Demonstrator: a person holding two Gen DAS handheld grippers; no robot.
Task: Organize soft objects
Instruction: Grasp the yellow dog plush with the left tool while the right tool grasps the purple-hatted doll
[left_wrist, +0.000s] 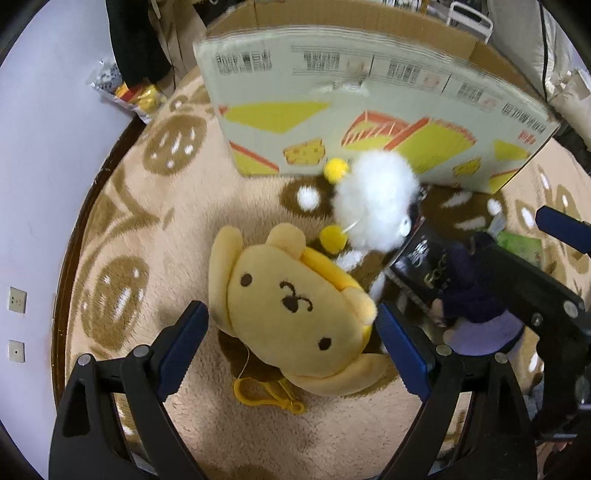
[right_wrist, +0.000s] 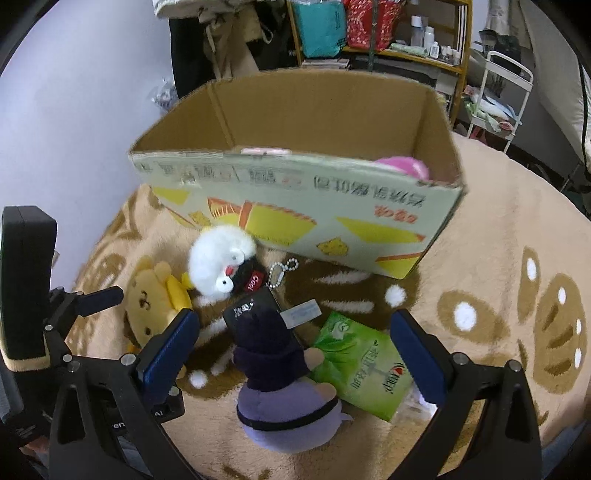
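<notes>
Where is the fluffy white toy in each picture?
Left wrist view: the fluffy white toy sits above centre, just in front of the cardboard box, beyond the yellow bear plush.
Right wrist view: the same toy is left of centre, below the box's printed front, right of the bear.
Shared landmark: the cardboard box with yellow cheese pictures, right behind the toy in both views.

A pale lilac wall (right_wrist: 85, 92) stands behind, with two white sockets (left_wrist: 17, 300) set in it. A beige fleece blanket (right_wrist: 491, 229) with brown cookie shapes covers the surface. A yellow shelf (right_wrist: 424, 55) holds bottles and bags, beside a white trolley (right_wrist: 511, 77). Dark clothes (right_wrist: 192, 55) hang by the wall.
</notes>
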